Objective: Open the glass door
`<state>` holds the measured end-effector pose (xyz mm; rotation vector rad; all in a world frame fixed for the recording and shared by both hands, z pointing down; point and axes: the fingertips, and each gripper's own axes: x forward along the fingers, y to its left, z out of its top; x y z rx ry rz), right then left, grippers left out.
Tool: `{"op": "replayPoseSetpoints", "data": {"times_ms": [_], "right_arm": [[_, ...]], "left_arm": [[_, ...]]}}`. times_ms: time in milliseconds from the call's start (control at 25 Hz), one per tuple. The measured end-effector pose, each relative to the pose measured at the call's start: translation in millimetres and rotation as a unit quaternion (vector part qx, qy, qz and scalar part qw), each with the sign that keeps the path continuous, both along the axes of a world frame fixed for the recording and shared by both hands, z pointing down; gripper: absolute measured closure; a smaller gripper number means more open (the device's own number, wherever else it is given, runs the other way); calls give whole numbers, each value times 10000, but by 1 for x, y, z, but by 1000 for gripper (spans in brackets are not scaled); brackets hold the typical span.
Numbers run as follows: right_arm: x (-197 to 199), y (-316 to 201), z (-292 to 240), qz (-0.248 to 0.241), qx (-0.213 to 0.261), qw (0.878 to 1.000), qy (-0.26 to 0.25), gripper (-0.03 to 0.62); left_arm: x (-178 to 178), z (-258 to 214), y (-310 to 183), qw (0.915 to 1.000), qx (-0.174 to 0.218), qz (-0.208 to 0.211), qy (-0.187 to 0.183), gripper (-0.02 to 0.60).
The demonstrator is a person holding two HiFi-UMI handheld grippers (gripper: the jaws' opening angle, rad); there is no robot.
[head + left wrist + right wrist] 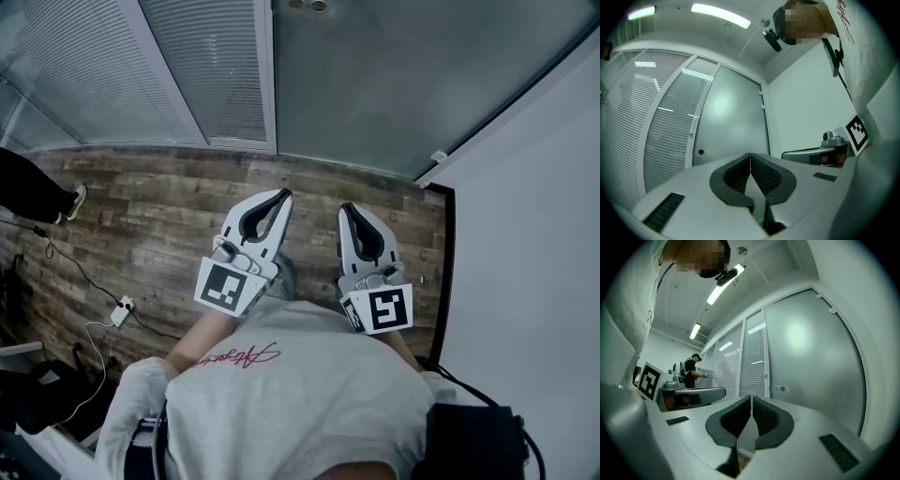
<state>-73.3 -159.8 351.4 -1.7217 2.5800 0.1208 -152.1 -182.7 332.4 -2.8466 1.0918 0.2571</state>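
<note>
Glass door (394, 84) is seen just ahead of both grippers, a frosted upright panel with its long axis vertical. Its top is cut off in the head view, and nothing behind it can be made out. Left gripper (279, 197) and right gripper (348, 210) are held short of it, jaws pressed together on nothing.
</note>
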Motion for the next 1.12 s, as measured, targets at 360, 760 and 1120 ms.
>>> {"op": "replayPoseSetpoints", "data": {"times_ms": [360,760,1120], "right_arm": [[-12,-98,-3,199,-49,9998,-45,568],[-21,-230,-2,616,-246,9975,-227,568],[-21,-294,-2,629,-328,9974,-130,566]], "left_arm": [[-9,16,-98,9992,-198,338,-114,565],[-15,9,-230,9971,-192,725,-106,563],[-17,16,-291,9968,-318,709,-206,565]]}}
